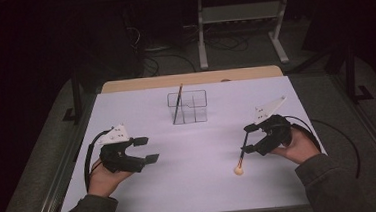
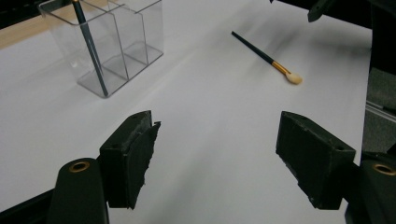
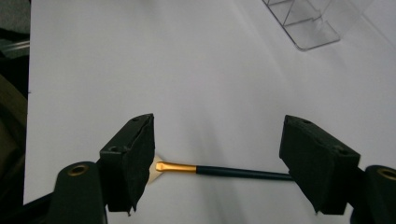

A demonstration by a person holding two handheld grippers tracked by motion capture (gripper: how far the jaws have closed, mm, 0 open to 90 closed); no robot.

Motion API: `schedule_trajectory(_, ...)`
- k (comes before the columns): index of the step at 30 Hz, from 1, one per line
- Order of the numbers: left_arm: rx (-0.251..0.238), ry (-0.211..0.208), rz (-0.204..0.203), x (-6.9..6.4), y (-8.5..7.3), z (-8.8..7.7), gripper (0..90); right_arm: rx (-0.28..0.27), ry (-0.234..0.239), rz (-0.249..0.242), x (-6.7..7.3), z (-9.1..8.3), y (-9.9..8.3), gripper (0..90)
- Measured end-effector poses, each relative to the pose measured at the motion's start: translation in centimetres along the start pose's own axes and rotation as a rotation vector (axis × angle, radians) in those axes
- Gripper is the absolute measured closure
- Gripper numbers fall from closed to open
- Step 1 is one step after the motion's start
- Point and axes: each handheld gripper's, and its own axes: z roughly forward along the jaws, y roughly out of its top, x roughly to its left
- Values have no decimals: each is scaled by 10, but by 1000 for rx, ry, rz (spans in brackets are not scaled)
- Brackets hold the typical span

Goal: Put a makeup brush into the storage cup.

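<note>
The right gripper (image 3: pixel 217 154) is seen with its black jaws spread wide over a slim makeup brush (image 3: pixel 224 170) that lies flat on the white table sheet (image 1: pixel 199 150), its dark handle running between the pads untouched; the left gripper (image 2: pixel 217 158) is held spread and empty nearby. A thin, round handle with a gold ferrule and soft cream tip could be rolled aside or pinched off-centre if the blocky pads are closed unevenly. Beyond, a second brush (image 1: pixel 178 104) is propped in a clear, hard-walled compartment holder (image 1: pixel 196 105).

A dim room: grey carpet floor (image 1: pixel 325 91), white-topped table (image 1: pixel 141 109), metal-legged bench (image 1: pixel 240 17) behind, cables (image 1: pixel 172 59) below.
</note>
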Motion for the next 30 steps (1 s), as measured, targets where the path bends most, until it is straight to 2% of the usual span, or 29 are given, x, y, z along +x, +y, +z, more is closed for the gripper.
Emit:
schedule_trajectory(8, 4, 5, -8, -1, -12, 0, 266, 57, 37, -61, -12, 15, 2, 266)
schedule_trajectory(13, -19, 19, -21, -1, -18, 0, 265, 113, 40, -67, -18, 28, -2, 280)
schedule_trajectory(30, -40, 27, -29, 0, -26, 0, 248, 214, 101, -114, -19, 53, -7, 325)
